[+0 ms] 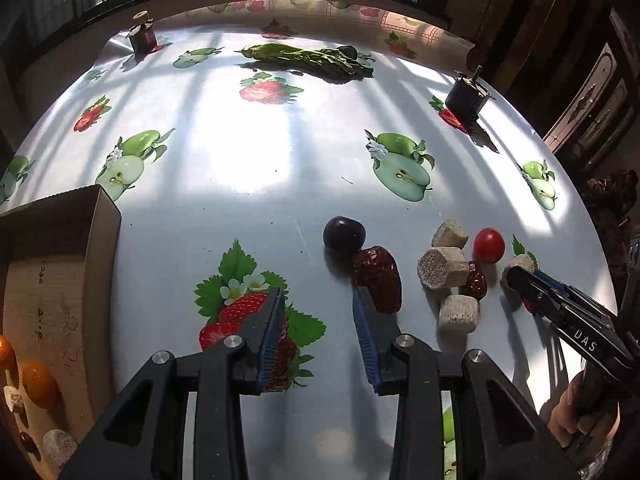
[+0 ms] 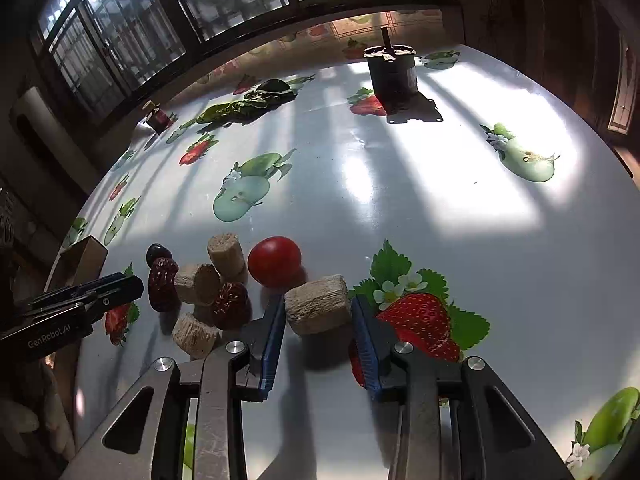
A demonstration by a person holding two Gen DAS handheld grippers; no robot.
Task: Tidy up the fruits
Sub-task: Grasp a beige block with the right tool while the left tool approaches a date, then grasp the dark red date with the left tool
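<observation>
Two blue-padded fingers of the right tool stand apart around a beige cylinder piece on the desk, the left pad touching it. Beyond lies a cherry tomato. Left tool, fingers wide and empty, hovers low beside a red date.

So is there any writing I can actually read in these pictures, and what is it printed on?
"DAS": white letters on the black body of the right gripper, seen from the left wrist camera.
"GenRobot.AI": white print on the black body of the left gripper, seen from the right wrist camera.
Handwritten pen marks on the inner wall of the cardboard box: too scrawled to read.
</observation>
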